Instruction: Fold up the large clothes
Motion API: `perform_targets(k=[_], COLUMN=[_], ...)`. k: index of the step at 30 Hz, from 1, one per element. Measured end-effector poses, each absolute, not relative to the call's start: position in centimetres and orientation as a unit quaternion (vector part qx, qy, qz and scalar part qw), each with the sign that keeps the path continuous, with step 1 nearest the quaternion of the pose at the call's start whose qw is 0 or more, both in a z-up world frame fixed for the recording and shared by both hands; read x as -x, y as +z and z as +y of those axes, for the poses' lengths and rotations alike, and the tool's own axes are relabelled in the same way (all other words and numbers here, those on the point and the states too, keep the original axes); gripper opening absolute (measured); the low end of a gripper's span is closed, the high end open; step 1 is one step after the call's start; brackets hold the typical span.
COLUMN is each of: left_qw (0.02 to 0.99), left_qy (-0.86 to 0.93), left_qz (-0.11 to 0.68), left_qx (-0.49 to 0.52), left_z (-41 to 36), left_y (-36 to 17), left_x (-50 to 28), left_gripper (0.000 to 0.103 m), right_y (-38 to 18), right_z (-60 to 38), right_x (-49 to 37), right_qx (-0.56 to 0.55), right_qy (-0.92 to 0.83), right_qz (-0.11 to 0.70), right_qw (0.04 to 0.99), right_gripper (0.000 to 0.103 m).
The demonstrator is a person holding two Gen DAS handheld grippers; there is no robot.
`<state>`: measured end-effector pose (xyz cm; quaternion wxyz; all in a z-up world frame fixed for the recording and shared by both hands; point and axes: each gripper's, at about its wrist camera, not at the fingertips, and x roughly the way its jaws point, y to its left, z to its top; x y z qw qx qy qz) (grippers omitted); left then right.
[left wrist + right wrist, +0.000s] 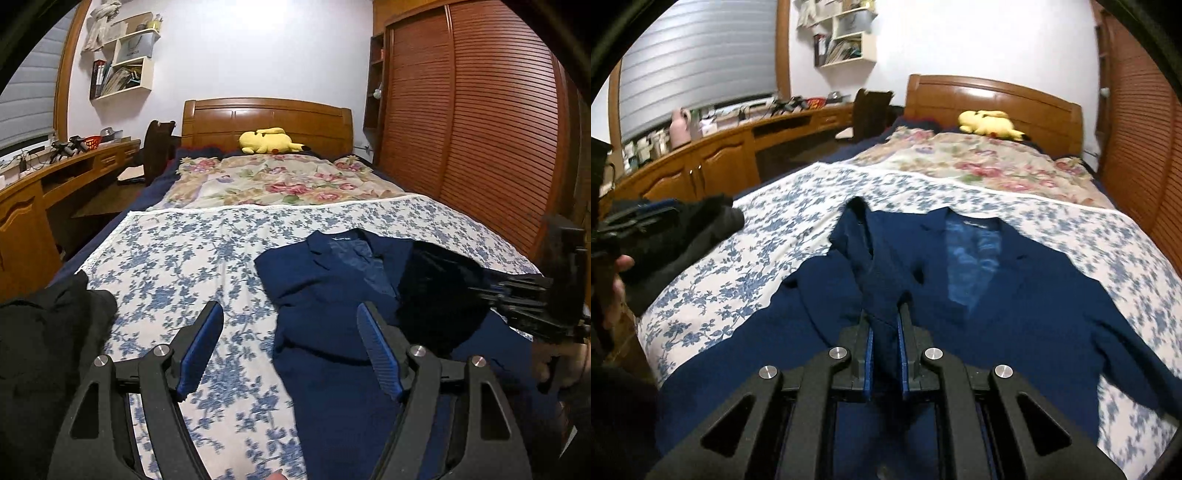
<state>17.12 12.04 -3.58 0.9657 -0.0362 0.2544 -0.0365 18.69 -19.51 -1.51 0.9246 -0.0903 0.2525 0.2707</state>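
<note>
The right gripper pinched a raised fold of the navy jacket, its 2 fingers pressed on the cloth. The left gripper hung spread above the floral sheet, holding nothing. The jacket lay spread on the bed, a black garment well apart at its left.

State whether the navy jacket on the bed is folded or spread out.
Mostly spread: the navy jacket lies flat on the floral sheet, collar and lining showing. One sleeve is drawn across its front, pinched in the right tongs.

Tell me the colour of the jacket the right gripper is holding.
Navy blue jacket, with a lighter blue lining at the collar; clearest in the right wrist view, pinched by the right gripper.
</note>
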Motion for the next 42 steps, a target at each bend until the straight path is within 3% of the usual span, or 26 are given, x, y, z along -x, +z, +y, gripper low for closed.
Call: perform_targets(k=[11, 24, 33, 42], left_qw=[0.962, 0.96, 0.96, 0.958], left_qy=[-0.065, -0.086, -0.097, -0.099], left_qz=[0.266, 0.266, 0.264, 0.267], left_qx=[0.015, 0.002, -0.009, -0.01], left_z=[7.8, 4.8, 3.4, 3.0], left_y=[-3.9, -4.0, -4.3, -4.3], left_x=[-18.3, -18.7, -18.5, -18.8], left_gripper=[0.076, 0.076, 0.076, 0.076], right_y=[-1.9, -5.9, -6.1, -5.7], right_z=[-25.1, -26.4, -26.7, -31.6], right_x=[-13.7, -13.1, -12.8, -14.0], right_qx=[0.006, 0.006, 0.049, -0.001], right_qy=[0.246, 0.195, 0.183, 0.107], right_qz=[0.247, 0.31, 0.32, 0.32], right_qw=[0.937, 0.931, 0.928, 0.941], right_gripper=[0.01, 0.011, 0.028, 0.029])
